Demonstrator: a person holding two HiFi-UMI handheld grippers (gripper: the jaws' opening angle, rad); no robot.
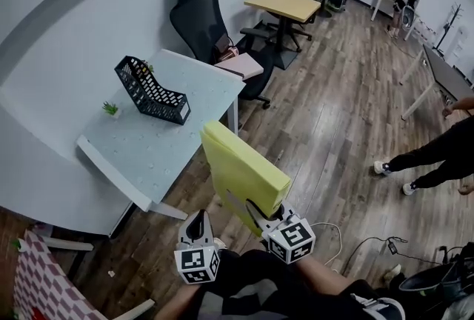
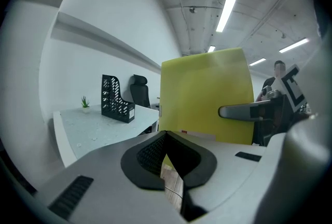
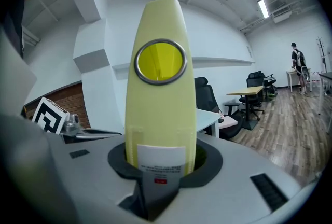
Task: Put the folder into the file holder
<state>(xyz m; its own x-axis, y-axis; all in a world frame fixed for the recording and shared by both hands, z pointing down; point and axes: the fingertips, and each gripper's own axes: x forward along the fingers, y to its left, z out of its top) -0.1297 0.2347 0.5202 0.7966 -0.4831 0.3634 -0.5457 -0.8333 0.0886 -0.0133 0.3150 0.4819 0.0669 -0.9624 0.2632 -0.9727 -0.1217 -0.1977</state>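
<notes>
A thick yellow folder (image 1: 241, 167) stands upright in the air over the wooden floor, short of the white table (image 1: 170, 144). My right gripper (image 1: 249, 209) is shut on its lower spine; in the right gripper view the spine (image 3: 160, 98) with its round finger hole rises straight out of the jaws (image 3: 160, 166). The black mesh file holder (image 1: 152, 91) stands on the table's far side, empty as far as I see. My left gripper (image 1: 198, 218) hangs just left of the folder, shut with nothing in it (image 2: 166, 136). The left gripper view shows the folder (image 2: 207, 93) and file holder (image 2: 115, 98).
A small potted plant (image 1: 111, 109) sits left of the file holder. A black office chair (image 1: 204, 15) stands behind the table, a yellow-topped desk (image 1: 285, 5) farther back. A person's legs (image 1: 429, 159) are at the right, cables (image 1: 370, 244) on the floor.
</notes>
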